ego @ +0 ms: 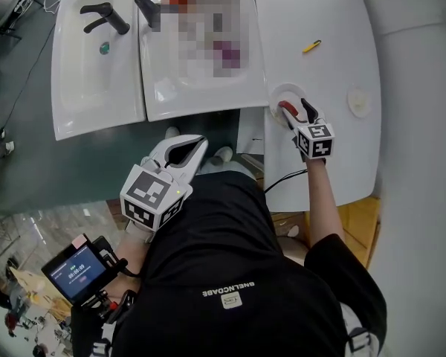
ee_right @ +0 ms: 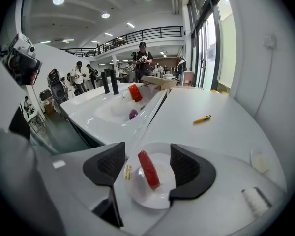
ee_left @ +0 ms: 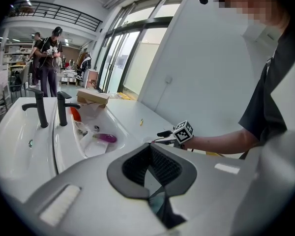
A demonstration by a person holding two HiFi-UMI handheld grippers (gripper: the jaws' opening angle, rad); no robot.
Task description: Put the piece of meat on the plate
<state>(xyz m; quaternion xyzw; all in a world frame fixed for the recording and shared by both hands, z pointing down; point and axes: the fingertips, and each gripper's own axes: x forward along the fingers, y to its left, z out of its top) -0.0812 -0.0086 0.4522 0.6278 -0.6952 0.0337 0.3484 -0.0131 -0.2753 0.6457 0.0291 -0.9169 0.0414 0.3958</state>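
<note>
The red piece of meat [ee_right: 148,169] lies on the small white plate [ee_right: 160,198] on the white counter. My right gripper [ee_right: 148,162] hangs just above it, open, its dark pads to either side of the meat and not touching it. From the head view, the plate [ego: 288,92] sits near the counter's left edge with the meat [ego: 287,109] on it, under the right gripper [ego: 296,111]. My left gripper [ego: 184,147] is held low in front of the person, away from the counter. Its curved fingers meet at the tips, shut on nothing, as the left gripper view [ee_left: 151,150] also shows.
Two white basins with black taps [ego: 108,17] lie left of the counter; the nearer one holds a purple object [ee_left: 104,137] and something red. A yellow pen [ego: 311,47] and a small round white lid [ego: 359,101] lie on the counter. People stand far behind.
</note>
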